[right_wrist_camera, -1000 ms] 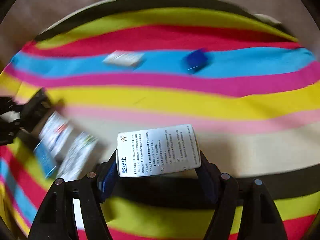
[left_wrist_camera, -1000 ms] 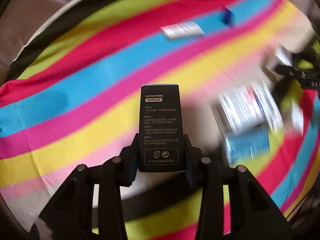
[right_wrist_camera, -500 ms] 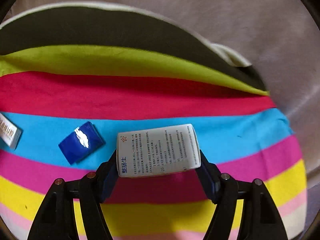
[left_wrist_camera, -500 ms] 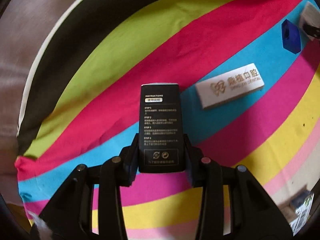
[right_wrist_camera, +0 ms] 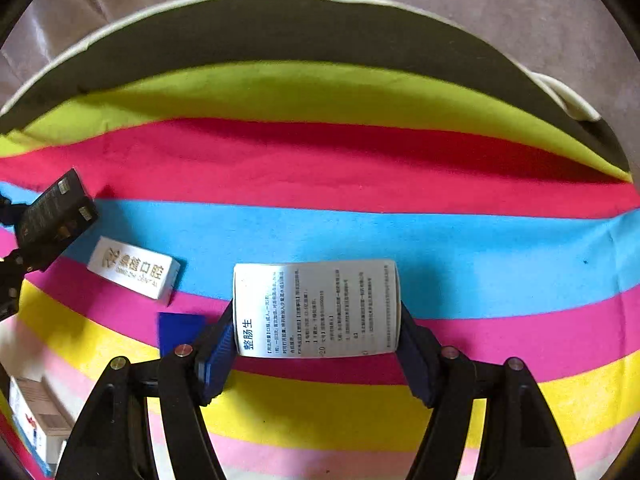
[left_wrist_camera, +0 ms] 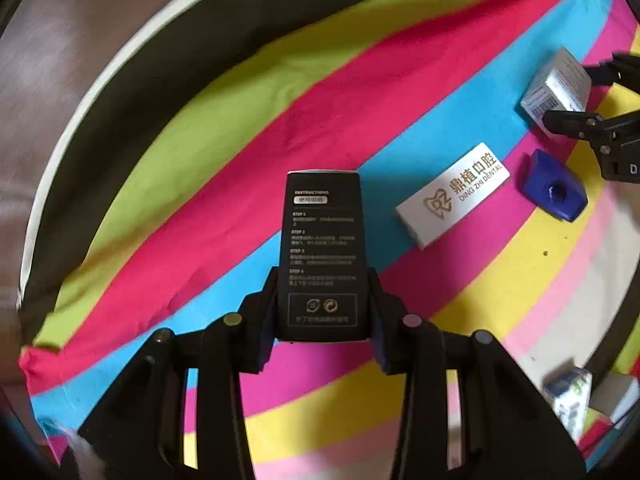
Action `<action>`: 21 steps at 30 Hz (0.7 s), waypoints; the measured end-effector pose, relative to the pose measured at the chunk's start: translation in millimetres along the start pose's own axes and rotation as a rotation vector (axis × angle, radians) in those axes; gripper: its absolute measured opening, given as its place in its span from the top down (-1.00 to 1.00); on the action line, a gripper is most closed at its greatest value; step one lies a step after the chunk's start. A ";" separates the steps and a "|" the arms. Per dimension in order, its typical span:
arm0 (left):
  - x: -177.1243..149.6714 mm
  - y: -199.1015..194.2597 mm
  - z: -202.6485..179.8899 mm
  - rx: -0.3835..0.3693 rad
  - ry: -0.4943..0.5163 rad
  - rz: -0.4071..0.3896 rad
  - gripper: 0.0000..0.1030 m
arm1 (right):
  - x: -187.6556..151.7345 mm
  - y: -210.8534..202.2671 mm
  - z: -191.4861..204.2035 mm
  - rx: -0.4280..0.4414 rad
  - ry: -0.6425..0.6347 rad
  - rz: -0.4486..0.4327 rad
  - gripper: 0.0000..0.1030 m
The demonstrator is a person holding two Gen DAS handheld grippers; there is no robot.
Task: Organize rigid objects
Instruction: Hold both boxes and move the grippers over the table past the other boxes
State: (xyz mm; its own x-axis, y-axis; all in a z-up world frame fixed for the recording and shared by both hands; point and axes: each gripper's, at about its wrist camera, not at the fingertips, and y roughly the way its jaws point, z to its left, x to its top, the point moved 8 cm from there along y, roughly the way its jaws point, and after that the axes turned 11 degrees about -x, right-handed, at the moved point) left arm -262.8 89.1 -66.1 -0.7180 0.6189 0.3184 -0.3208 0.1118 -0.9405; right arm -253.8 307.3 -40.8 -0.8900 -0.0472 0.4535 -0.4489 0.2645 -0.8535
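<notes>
A cloth of bright stripes, lime, red, blue, magenta, yellow and pink, covers the surface, with a dark band and a white edge at its far side and a brown floor beyond.

The left gripper pinches a black instruction-printed box by its lower sides, the box standing out along the fingers above the blue and magenta stripes. To its right a white dental-brand box lies flat across the blue and magenta stripes, and just beside that lies a small dark blue object on the magenta and yellow.

The right gripper clamps a white medicine box with Chinese print, held broadside between its blue-padded fingers over the magenta stripe. In the right wrist view the blue object sits partly hidden behind the left finger, and the dental-brand box lies near, between the two held boxes.

More cartons sit blurred at the near edge of the cloth, too unclear to name.
</notes>
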 end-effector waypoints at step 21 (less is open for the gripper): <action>-84.4 -26.9 -105.8 -0.139 0.578 0.165 0.14 | -77.9 -40.0 65.9 0.166 -0.159 0.054 -0.38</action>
State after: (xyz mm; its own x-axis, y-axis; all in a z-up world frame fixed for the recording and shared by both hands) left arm -128.2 116.0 -80.1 -0.2882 0.9535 0.0884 -0.1223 0.0549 -0.9910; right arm -171.8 236.9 -58.9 -0.9085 -0.1920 0.3712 -0.3956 0.1092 -0.9119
